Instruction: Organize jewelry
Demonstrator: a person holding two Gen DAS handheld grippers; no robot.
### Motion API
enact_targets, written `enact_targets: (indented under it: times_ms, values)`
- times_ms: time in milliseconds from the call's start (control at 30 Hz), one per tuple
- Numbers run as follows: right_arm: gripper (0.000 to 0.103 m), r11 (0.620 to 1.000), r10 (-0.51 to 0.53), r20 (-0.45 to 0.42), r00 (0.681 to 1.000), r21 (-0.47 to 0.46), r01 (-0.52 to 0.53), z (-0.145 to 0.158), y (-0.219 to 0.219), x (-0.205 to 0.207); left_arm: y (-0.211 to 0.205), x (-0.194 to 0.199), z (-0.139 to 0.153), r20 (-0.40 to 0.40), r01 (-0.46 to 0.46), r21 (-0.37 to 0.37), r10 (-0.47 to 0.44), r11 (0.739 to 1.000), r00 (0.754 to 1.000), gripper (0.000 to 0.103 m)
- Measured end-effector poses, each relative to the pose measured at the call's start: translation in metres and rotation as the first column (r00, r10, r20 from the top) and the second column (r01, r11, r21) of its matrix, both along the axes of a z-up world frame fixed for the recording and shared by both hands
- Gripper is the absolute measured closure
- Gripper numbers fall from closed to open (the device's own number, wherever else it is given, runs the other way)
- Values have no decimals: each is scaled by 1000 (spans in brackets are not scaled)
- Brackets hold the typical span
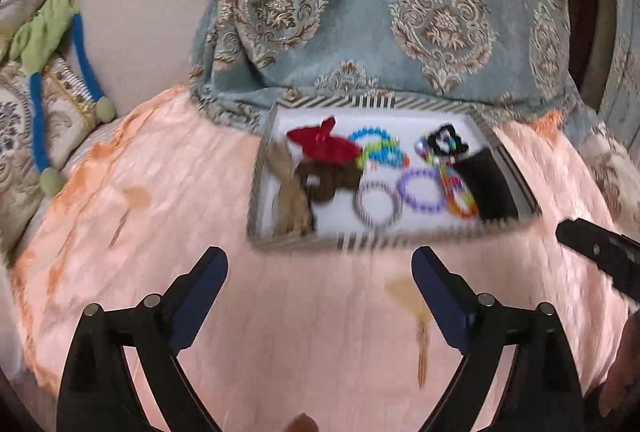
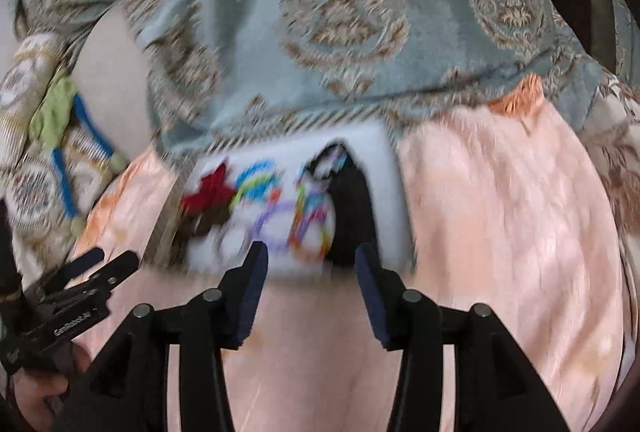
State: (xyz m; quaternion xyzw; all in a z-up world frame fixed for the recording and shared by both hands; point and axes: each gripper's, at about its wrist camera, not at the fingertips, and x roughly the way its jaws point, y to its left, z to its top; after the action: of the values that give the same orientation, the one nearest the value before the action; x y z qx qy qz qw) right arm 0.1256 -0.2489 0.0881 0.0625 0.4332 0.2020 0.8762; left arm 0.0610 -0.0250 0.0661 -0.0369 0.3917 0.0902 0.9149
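Observation:
A striped-rim white tray (image 1: 360, 241) lies on a peach cloth and holds a red bow (image 1: 324, 146), a brown scrunchie (image 1: 326, 184), a blue-green bracelet (image 1: 378, 148), a white bead bracelet (image 1: 377, 205), a purple bracelet (image 1: 422, 189), a rainbow band (image 1: 460, 198) and a black piece (image 1: 494, 192). My left gripper (image 1: 320, 268) is open and empty just in front of the tray. My right gripper (image 2: 311, 260) is open and empty at the tray's near edge (image 2: 396, 192), in a blurred view, close to the rainbow band (image 2: 308, 228) and black piece (image 2: 354, 216).
A blue-grey patterned cushion (image 1: 360, 0) stands right behind the tray. A green and blue cord (image 1: 48, 44) hangs at the left over patterned pillows. The peach cloth (image 1: 160, 192) spreads left and right of the tray. The right gripper's tip (image 1: 600, 252) shows at the right edge.

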Motion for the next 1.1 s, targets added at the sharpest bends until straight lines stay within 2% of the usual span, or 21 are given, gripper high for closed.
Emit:
enact_targets:
  times_ms: [67,167,300,467,767,900,1000,1100]
  values:
    - [42,999,39,13,999,-16,-39,-2,2,-26,-9,-15,0,13,-1,58,0,998,1000,23]
    - [41,993,84,61,995,-87,-79,-1,12,-49,-14,-26,5,52,-4,76,0,997,999,23]
    - [40,989,76,122,990,-137,-59,3,16,-57,-16,-31,11,88,-23,95,15,995,996,23]
    - [40,985,49,119,992,-170,-28,-1,16,-54,-17,-34,10,98,-55,134,42,989,994,23]
    - [40,985,59,122,991,-169,-38,0,22,-55,-18,-33,9,63,-16,-6,16,1000,998,23]
    - [40,984,54,114,992,-174,-34,-2,23,-55,-19,-30,12,63,-19,8,19,1000,998,23]
    - [40,983,52,103,993,-182,-32,-5,23,-54,-16,-29,6,40,-21,-24,22,999,999,23]
    - [40,982,52,104,993,-184,-32,-5,24,-54,-16,-29,3,33,-24,-15,25,1000,999,23]
